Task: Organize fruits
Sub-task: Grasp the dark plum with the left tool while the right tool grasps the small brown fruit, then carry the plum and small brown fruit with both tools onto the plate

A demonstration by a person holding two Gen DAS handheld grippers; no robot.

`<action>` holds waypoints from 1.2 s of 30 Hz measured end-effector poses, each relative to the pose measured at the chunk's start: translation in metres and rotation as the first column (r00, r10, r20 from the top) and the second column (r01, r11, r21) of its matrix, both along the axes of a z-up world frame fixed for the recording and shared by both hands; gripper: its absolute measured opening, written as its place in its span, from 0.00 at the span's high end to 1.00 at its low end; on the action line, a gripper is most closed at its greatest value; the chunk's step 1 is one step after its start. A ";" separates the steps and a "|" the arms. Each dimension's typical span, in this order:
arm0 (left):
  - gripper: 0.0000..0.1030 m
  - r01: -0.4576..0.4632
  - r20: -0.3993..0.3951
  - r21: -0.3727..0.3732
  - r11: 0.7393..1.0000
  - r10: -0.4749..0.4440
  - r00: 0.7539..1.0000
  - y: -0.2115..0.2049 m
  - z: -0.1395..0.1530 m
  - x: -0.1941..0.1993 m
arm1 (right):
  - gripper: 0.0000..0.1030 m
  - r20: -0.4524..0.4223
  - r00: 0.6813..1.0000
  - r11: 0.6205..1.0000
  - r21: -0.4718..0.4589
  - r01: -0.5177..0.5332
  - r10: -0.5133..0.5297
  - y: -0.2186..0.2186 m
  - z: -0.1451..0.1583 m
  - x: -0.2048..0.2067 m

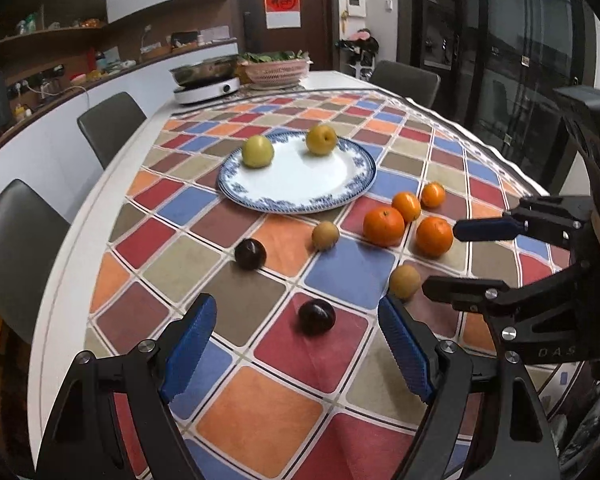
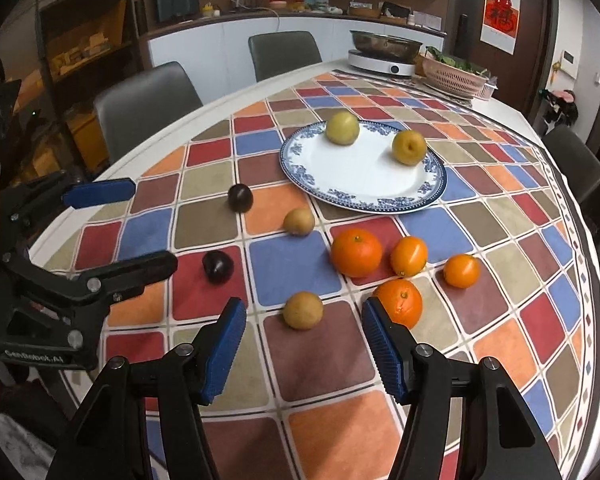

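A blue-rimmed white plate [image 1: 300, 184] [image 2: 360, 184] holds two yellow pears [image 1: 257, 151] [image 2: 409, 147]. On the checkered cloth in front of it lie several oranges [image 1: 384, 226] [image 2: 356, 253], two small brown fruits [image 1: 405, 281] [image 2: 302, 310] and two dark plums [image 1: 317, 317] [image 2: 217, 266]. My left gripper [image 1: 296, 332] is open, with the near plum just beyond its fingertips. My right gripper [image 2: 304, 334] is open, with a brown fruit between its fingertips and an orange [image 2: 400, 302] by its right finger. Each gripper shows in the other view [image 1: 460, 260] [image 2: 140, 228].
Grey chairs [image 1: 110, 126] [image 2: 144, 100] stand along the table's far side. An induction cooker with a steel pot [image 1: 206, 80] [image 2: 384, 54] and a pink basket of greens [image 1: 276, 68] [image 2: 454, 74] sit at the table's far end.
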State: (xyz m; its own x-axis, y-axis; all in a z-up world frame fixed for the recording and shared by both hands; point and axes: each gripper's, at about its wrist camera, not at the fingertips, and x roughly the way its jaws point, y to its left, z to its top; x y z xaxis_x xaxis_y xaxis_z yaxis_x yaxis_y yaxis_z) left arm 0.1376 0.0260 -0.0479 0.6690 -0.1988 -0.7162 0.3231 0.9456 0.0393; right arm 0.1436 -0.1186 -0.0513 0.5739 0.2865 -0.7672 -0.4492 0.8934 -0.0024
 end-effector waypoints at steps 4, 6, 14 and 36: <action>0.24 0.018 -0.023 0.003 1.000 -0.018 1.000 -0.001 -0.012 0.007 | 0.42 -0.026 1.000 1.000 -0.015 -0.004 0.003 0.001 -0.012 0.007; 0.28 0.024 -0.039 -0.003 1.000 -0.024 0.999 -0.001 -0.018 0.011 | 0.47 -0.042 0.999 1.000 -0.022 -0.007 0.006 0.003 -0.017 0.009; 0.46 0.052 -0.095 -0.041 0.998 -0.055 0.994 -0.003 -0.036 0.026 | 0.53 -0.077 0.997 0.999 -0.026 -0.030 0.028 0.007 -0.031 0.018; 0.73 -0.010 -0.155 -0.101 0.995 -0.006 0.988 -0.004 -0.042 0.031 | 0.71 -0.110 0.993 0.999 0.033 -0.033 0.036 0.007 -0.041 0.029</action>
State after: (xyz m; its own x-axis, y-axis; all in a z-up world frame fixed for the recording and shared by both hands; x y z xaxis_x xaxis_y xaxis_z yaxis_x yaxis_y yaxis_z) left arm 0.1684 0.0217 -0.0900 0.5521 -0.2744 -0.7873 0.3161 0.9427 -0.1069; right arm 0.1730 -0.1121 -0.0920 0.4758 0.3296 -0.8155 -0.4759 0.8762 0.0765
